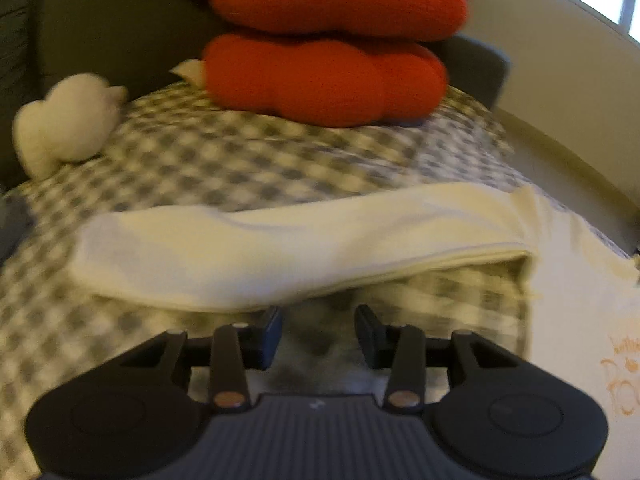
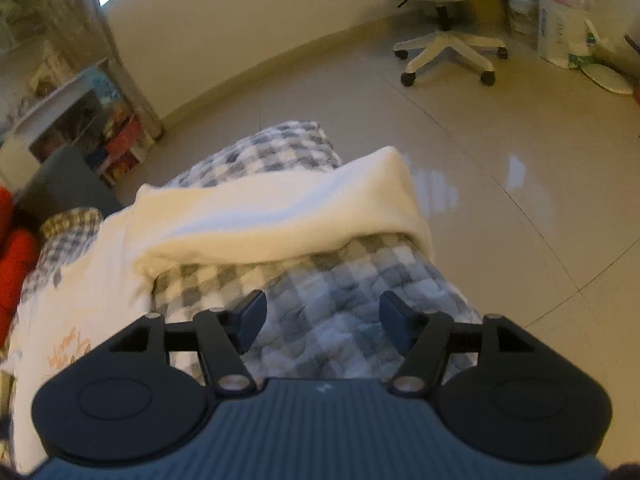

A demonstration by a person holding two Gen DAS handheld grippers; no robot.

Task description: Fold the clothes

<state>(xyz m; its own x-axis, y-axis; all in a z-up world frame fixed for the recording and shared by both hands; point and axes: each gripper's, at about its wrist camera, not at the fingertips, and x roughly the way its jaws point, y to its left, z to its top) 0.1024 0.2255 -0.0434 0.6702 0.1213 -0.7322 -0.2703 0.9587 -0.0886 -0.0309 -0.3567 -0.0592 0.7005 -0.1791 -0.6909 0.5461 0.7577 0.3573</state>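
Two red cushions (image 1: 328, 48) (stacked) beyond garment (image 1: 280, 248)

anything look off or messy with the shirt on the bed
The cream shirt lies folded unevenly on the checked blanket: its right end droops over the bed's edge and a fold stands raised, not flat. Nothing looks damaged or spilled.

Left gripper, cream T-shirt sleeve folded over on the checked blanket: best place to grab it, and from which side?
Judging from the left wrist view: take the cream T-shirt sleeve by its hemmed near edge, which lifts slightly off the grey-and-white checked blanket. Bring the left gripper in low from the near side, one finger under the raised hem. The far fold edge lies flat, so it offers little to pinch.
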